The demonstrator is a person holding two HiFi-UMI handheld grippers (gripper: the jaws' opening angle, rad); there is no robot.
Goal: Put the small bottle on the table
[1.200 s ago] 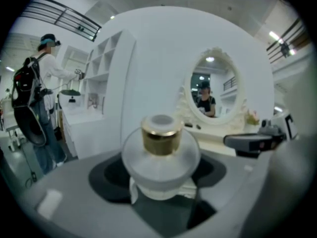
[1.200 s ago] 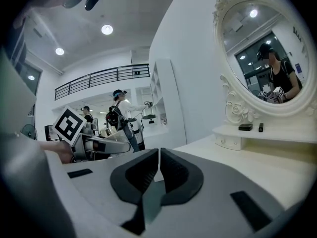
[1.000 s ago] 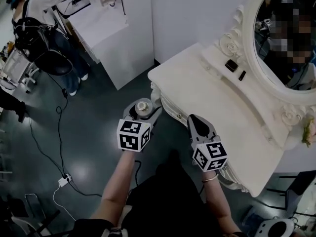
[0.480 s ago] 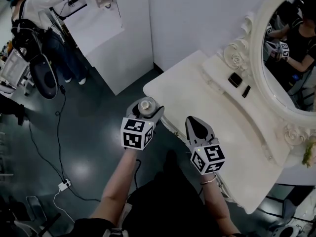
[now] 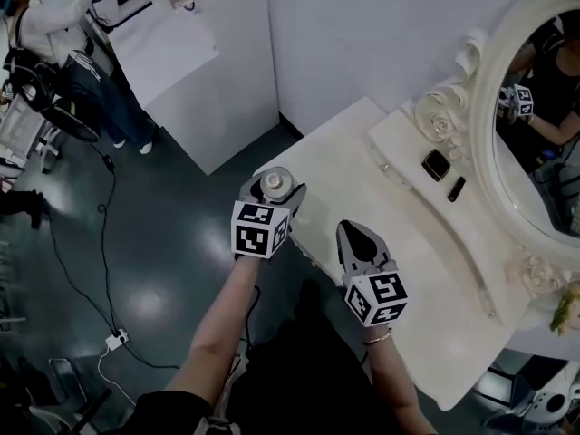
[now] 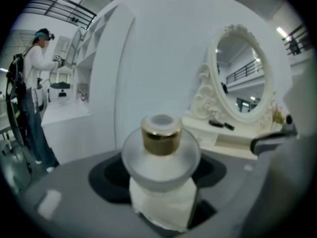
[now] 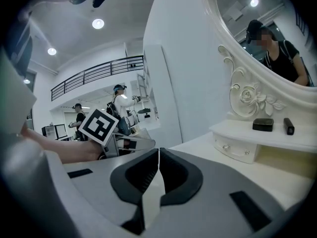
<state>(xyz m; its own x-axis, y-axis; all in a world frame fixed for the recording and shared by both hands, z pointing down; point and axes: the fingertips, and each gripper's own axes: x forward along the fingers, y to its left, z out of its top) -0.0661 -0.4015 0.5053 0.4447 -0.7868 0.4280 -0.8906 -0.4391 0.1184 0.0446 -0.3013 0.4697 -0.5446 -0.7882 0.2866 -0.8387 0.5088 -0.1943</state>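
So, left hand-held gripper [image 5: 271,194]: we pinch the small frosted glass bottle with a gold collar [image 6: 161,155] upright, by its lower part.
Bottle's place: in the air at the near corner of the white ornate worktop [image 5: 390,208], not set down.
Right hand-held gripper [image 5: 359,239]: jaws pressed together, nothing between them.
Our step: carry the bottle well inboard, lower it level until the base bears, then spread the jaws.
Risk: letting go near the edge may tip it off.

We count one small bottle [image 6: 161,155], one left gripper [image 5: 274,189], one right gripper [image 5: 356,232], one table [image 5: 362,175], one mirror [image 5: 544,125], two dark items [image 5: 436,164].
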